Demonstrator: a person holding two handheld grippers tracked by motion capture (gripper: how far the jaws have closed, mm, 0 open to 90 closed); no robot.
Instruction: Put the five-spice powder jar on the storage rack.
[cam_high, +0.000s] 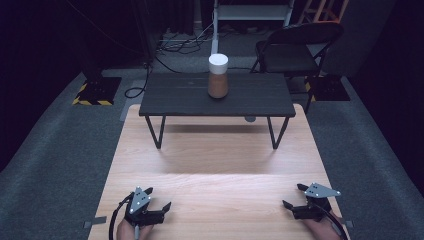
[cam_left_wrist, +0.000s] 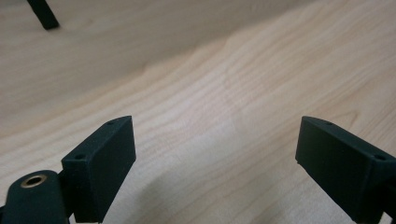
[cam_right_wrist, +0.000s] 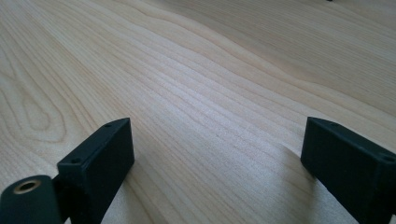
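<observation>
The light wooden table (cam_high: 215, 170) fills the lower middle of the high view, and a small dark bench (cam_high: 217, 95) stands on its far half, in the upper middle of the frame. On the bench, just right of its centre, a jar (cam_high: 218, 76) with a white cap and brown contents stands upright, well apart from both hands.

The left gripper (cam_high: 159, 206) rests low in the bottom left of the frame and the right gripper (cam_high: 294, 196) in the bottom right, both near the table's near edge. The fingers (cam_left_wrist: 100, 172) of the left one are spread wide with bare wood grain between them, and the right one's fingers (cam_right_wrist: 95, 168) stand just as wide apart, holding nothing.

The step in hand looks like the first reach toward the jar. To do it well, one gripper should probably rise above the bench top before it travels forward, so it clears the bench edge. It should arrive level, fingers kept wide, and straddle the brown body below the cap. The jar is tall and could tip if nudged, so closing should be slow and centred.
</observation>
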